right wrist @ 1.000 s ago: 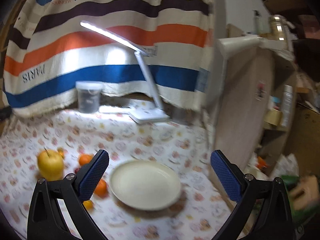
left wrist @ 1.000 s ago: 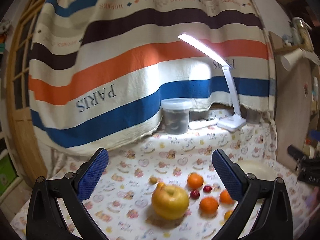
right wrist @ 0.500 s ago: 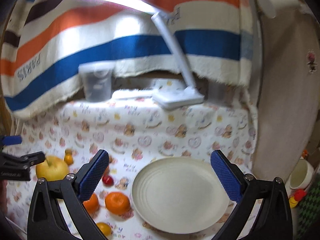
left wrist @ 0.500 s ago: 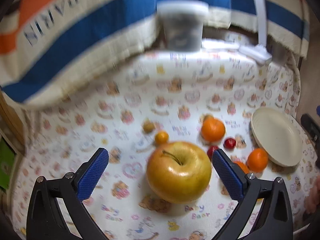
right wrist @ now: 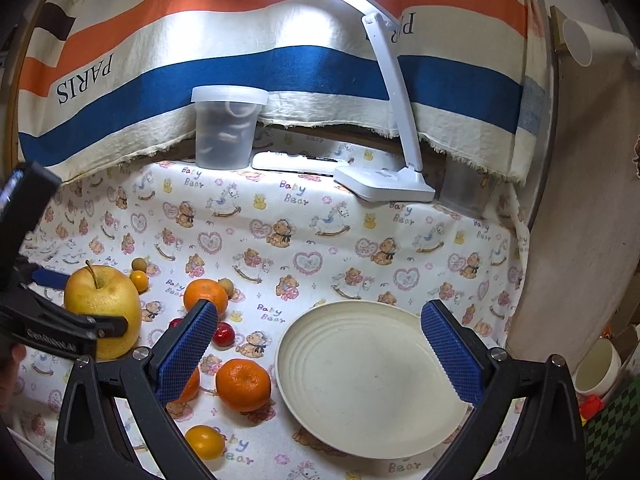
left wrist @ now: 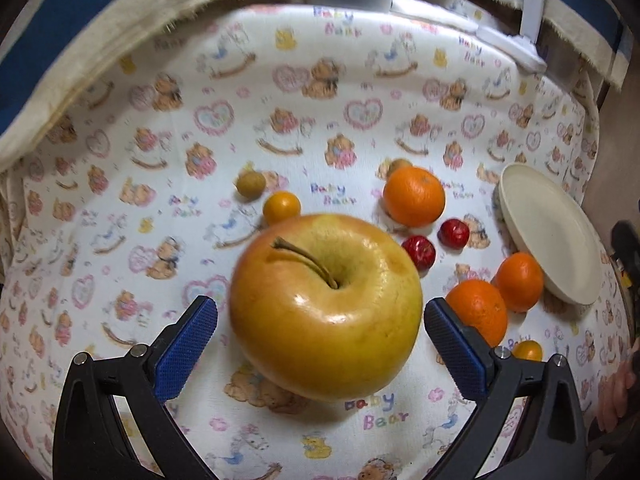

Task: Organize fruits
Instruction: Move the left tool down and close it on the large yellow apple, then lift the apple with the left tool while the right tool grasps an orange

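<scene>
A bear-print tablecloth (right wrist: 304, 216) runs back to a striped hanging blanket (right wrist: 240, 68), with a desk lamp (right wrist: 396, 120) and lidded tub (right wrist: 226, 128) at the far edge. My left gripper (left wrist: 320, 320) stands wide, its pads flanking the big yellow apple (left wrist: 326, 306) with a gap on each side. My right gripper (right wrist: 318, 332) hangs wide over the cream plate (right wrist: 372, 380). Tangerines (right wrist: 243, 385), red cherries (right wrist: 224, 334) and kumquats (right wrist: 204, 442) crowd between apple and plate; bare cloth lies behind them.

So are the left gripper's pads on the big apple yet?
Apart. In the left wrist view, tablecloth shows between each blue pad and the apple; the left gripper is open around it.
</scene>
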Demonstrator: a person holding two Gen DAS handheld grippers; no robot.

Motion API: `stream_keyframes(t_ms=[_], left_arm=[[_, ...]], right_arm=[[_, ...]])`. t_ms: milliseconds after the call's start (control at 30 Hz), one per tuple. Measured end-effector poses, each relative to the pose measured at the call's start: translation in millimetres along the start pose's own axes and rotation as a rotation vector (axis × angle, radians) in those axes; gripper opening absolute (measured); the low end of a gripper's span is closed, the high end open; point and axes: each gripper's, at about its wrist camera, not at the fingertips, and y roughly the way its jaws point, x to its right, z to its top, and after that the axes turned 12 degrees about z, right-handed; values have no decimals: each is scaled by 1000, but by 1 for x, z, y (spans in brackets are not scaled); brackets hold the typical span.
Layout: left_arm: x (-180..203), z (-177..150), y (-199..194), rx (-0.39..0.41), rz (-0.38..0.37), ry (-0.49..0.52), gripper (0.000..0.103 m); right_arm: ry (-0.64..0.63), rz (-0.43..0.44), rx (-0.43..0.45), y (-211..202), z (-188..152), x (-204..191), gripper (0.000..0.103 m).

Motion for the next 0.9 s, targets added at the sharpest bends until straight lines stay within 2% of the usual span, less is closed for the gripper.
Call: stream_keyframes(t_ms=[67, 200, 300, 333, 400, 567, 633, 700, 800, 900], left_arm=[[1, -1, 4, 2, 16, 7, 103], [-7, -1, 6, -15, -35, -39, 103], [-8, -2, 7, -7, -48, -46, 103], [-8, -2, 8, -11, -48, -45, 102], [-8, -1, 11, -27, -69, -45, 100], [-11, 0, 15, -41, -95, -66, 98], [-11, 0, 14, -33, -118, -72, 88], [-9, -1, 12, -30, -107, -78, 88], [-8, -3, 11, -17, -107, -77, 88], [-11, -4, 6, -2, -117, -97, 88]], right_arm=[[39, 24, -19, 3, 0, 6, 102], [104, 49, -42, 8, -1, 18, 102], [159, 75, -71, 15, -3, 27, 102], [168, 60, -81, 16, -4, 28, 102], [139, 47, -79, 15, -5, 24, 102], [70, 98, -85, 14, -5, 5, 102], [45, 100, -97, 17, -7, -1, 102], [33, 106, -105, 19, -8, -4, 102], [60, 167, -120, 21, -10, -3, 102], [100, 236, -139, 23, -11, 0, 94]])
